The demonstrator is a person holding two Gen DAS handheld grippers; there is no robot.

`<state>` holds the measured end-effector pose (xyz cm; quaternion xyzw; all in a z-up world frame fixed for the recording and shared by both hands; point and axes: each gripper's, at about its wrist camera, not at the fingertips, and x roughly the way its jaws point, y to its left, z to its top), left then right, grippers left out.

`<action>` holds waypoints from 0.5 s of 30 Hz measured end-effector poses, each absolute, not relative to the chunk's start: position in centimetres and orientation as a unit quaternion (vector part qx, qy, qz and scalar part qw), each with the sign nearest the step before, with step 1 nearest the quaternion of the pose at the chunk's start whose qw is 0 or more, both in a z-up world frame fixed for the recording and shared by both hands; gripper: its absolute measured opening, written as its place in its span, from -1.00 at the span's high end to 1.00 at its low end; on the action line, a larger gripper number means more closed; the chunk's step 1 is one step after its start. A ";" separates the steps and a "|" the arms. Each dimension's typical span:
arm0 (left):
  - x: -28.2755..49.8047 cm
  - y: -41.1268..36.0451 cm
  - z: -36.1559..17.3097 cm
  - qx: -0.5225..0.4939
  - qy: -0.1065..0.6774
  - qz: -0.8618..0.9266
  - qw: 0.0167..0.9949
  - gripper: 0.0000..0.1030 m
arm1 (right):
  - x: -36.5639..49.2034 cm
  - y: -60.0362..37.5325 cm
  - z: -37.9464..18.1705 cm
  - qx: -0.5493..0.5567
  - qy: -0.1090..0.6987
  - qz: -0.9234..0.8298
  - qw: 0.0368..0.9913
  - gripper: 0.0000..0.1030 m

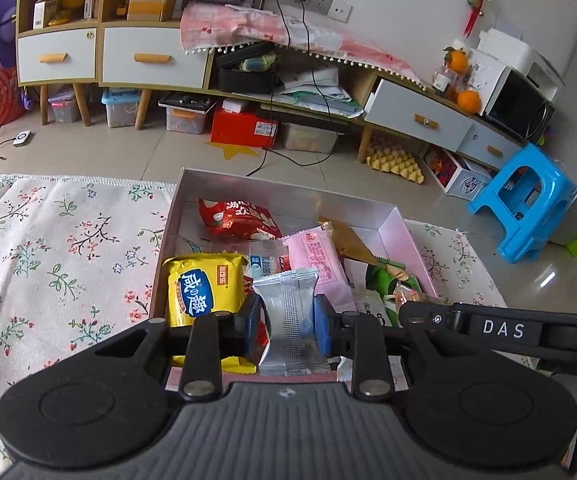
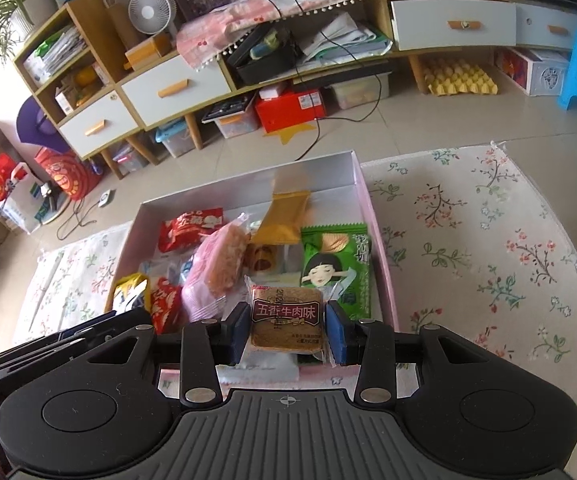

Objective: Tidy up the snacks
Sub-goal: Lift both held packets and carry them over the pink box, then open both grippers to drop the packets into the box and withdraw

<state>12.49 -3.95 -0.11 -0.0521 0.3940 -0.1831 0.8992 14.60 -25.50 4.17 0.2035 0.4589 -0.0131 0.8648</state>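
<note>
Both grippers are over the box [image 1: 388, 224] and both have a snack. The left gripper [image 1: 288, 322] is closed down on a silver packet [image 1: 288, 312], blue pads [image 1: 322, 326] pinching its waist so the wrapper bows out above and below; the packet stands upright with its seam facing the camera, above the near end of the box. Just left of it in the box lies a yellow biscuit pack [image 1: 204, 288], behind it a pink packet [image 1: 320, 264], and farther back a red bag [image 1: 240, 220] and a gold wrapper [image 1: 348, 244].

On the other side, the right gripper [image 2: 286, 326] is closed to the width of a brown square packet [image 2: 286, 320] with beef-flavour lettering; the left pad [image 2: 240, 328] presses its edge, though on the right only the clear wrapper margin seems to meet the pad, hard to be sure. It sits over the near right part of the box, beside the green chip bag [image 2: 334, 264]. The box rests on a floral cloth [image 2: 488, 240] on the floor.
</note>
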 end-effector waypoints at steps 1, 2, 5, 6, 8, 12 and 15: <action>12.6 -4.0 -0.1 -0.052 0.393 -0.183 0.900 0.49 | 14.7 -25.6 4.2 0.204 0.457 -0.014 0.865 0.25; 12.7 -4.0 0.0 -0.053 0.392 -0.182 0.900 0.49 | 14.8 -25.7 4.2 0.207 0.454 -0.014 0.867 0.25; 12.9 -3.8 0.2 -0.059 0.386 -0.182 0.902 0.49 | 15.0 -26.0 4.5 0.212 0.444 -0.014 0.870 0.25; 13.1 -3.8 0.2 -0.059 0.385 -0.182 0.903 0.49 | 15.1 -26.1 4.6 0.213 0.442 -0.013 0.871 0.25; 13.3 -3.9 0.2 -0.055 0.384 -0.178 0.904 0.49 | 15.4 -26.0 4.6 0.211 0.440 -0.011 0.873 0.25; 13.7 -4.3 -0.2 -0.047 0.384 -0.175 0.905 0.49 | 16.1 -25.6 4.4 0.207 0.440 -0.009 0.874 0.24; 14.2 -4.7 0.0 -0.047 0.381 -0.174 0.907 0.49 | 16.8 -25.4 4.3 0.205 0.432 -0.010 0.878 0.24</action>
